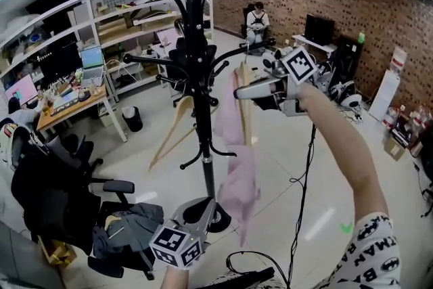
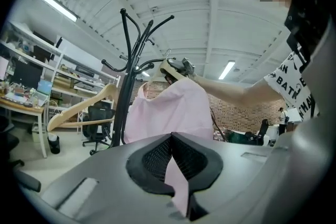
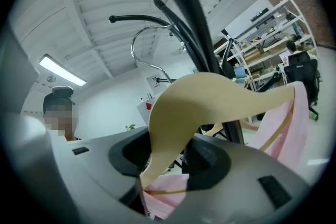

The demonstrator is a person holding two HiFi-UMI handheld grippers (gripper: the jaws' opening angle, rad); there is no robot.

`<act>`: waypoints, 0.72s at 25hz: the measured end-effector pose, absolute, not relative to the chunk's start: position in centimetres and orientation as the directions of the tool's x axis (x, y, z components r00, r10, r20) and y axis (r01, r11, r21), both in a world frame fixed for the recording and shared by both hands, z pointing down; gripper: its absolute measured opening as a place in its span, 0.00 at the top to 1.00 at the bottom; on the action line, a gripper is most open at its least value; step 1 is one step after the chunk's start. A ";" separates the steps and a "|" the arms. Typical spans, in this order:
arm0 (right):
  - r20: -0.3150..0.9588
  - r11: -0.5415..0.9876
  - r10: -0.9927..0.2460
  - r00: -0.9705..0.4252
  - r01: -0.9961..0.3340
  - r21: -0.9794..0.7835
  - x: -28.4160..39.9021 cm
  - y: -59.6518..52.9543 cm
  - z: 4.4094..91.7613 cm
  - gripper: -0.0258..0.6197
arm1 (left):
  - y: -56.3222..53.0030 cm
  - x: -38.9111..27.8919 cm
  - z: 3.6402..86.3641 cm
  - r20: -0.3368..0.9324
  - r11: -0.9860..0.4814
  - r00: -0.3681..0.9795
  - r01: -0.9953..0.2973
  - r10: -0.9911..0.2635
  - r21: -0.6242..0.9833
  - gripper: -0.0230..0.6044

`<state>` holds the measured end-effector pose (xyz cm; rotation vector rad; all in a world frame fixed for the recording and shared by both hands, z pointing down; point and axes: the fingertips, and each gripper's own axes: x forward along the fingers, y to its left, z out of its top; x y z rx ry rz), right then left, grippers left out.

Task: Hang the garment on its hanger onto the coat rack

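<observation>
The black coat rack [image 1: 196, 78] stands in the middle of the room. My right gripper [image 1: 241, 93] is raised beside its upper arms, shut on a wooden hanger [image 3: 210, 102] at the shoulder. The hanger's metal hook [image 3: 142, 47] curves up close to a rack arm [image 3: 181, 8]; I cannot tell if they touch. A pink garment [image 1: 237, 166] hangs from this hanger, right of the pole. Low down, my left gripper [image 1: 205, 205] is shut on the garment's lower edge [image 2: 176, 178]. An empty wooden hanger [image 1: 172, 132] hangs on the rack's left side.
An office chair [image 1: 111, 220] piled with dark clothes sits at bottom left. A desk [image 1: 67, 105] and shelves [image 1: 122, 17] line the left wall. Black cables [image 1: 298, 199] trail on the floor at right. A person [image 1: 256, 20] sits at the back.
</observation>
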<state>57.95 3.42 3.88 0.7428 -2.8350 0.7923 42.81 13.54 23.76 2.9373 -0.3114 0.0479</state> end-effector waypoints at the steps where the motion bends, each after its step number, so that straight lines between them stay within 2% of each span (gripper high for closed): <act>1: 0.218 0.735 -0.436 -0.873 -0.485 -0.474 58.2 2.7 3.9 0.66 | 13.5 42.7 23.8 0.051 -0.959 0.976 -0.216 -0.211 0.184 0.99; 9: 0.194 0.661 -0.486 -0.852 -0.504 -0.555 60.0 -2.5 8.3 0.66 | 12.3 42.2 24.8 0.064 -0.943 0.967 -0.255 -0.247 0.215 0.99; 18: 0.237 0.630 -0.477 -0.846 -0.517 -0.580 56.0 -6.1 13.1 0.66 | 11.4 38.9 26.9 0.064 -0.926 0.956 -0.293 -0.286 0.236 0.99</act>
